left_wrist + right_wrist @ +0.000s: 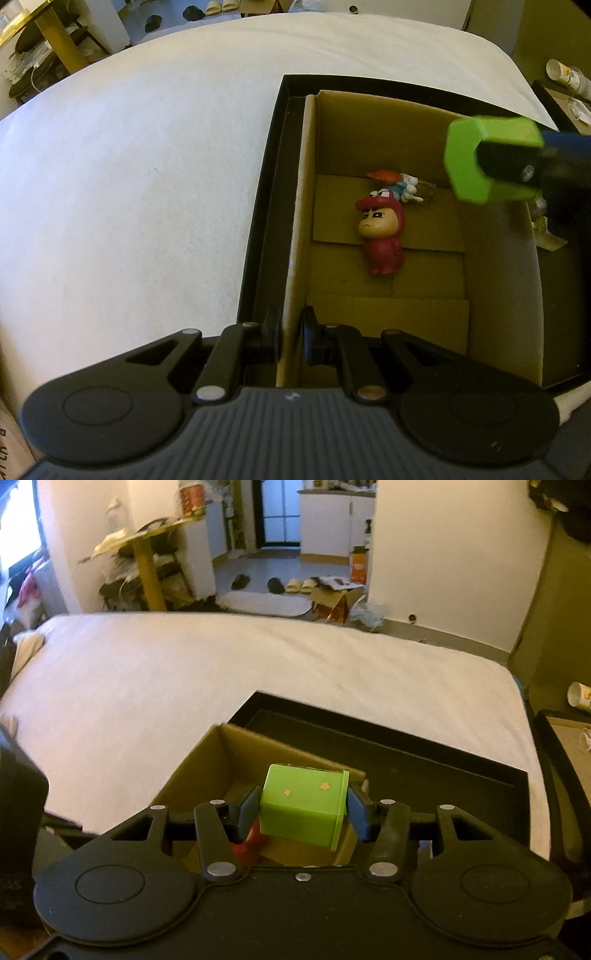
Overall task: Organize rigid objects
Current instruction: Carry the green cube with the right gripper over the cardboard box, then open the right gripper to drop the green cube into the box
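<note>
A cardboard box (388, 122) stands inside a black tray (258, 236) on a white bed. A red figurine (382, 236) and a small blue, white and orange toy (402, 184) lie on the box floor. My left gripper (290, 338) is shut on the box's left wall (295, 258) at its near end. My right gripper (303, 810) is shut on a green block (304, 805) with small stars and holds it above the box (207, 771). The green block (480, 158) also shows in the left wrist view, over the box's right side.
The white bed (147, 166) stretches left and far of the tray. A black side table (565, 746) with a paper cup (580, 696) stands at the right. Shelves and clutter (147, 561) stand beyond the bed.
</note>
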Demonstrator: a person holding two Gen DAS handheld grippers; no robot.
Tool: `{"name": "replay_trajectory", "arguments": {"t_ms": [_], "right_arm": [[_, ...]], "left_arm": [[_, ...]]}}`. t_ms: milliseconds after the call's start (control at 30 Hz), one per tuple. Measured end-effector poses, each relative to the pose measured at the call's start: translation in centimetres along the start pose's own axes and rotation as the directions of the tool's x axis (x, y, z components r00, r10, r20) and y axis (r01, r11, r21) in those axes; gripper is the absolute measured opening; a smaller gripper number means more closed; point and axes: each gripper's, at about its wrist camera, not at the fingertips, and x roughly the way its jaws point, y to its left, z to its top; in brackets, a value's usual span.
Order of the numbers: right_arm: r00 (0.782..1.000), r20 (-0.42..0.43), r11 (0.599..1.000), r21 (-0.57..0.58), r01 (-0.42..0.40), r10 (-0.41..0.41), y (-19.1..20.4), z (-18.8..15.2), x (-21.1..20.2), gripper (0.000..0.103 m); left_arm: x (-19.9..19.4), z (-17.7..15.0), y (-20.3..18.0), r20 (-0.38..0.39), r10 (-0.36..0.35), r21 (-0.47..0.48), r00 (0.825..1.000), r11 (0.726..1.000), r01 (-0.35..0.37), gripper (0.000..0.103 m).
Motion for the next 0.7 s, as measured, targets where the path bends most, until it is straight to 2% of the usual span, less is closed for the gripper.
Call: {"name": "replay_trajectory", "arguments": {"t_ms": [367, 700], "right_arm": [[0.997, -0.080, 0.986, -0.163, -0.024, 0.011, 2.3, -0.9, 2.0, 0.051], [0.992, -0.118, 0.945, -0.328, 0.010, -0.052, 4.1, -2.3, 3.0, 0.051]], "left_arm": [[-0.1, -0.1, 0.0, 0.000, 0.002, -0.003, 1.000, 1.000, -0.002, 0.011], [-0.1, -0.1, 0.0, 0.000, 0.002, -0.005, 1.000, 1.000, -0.002, 0.011]]}}
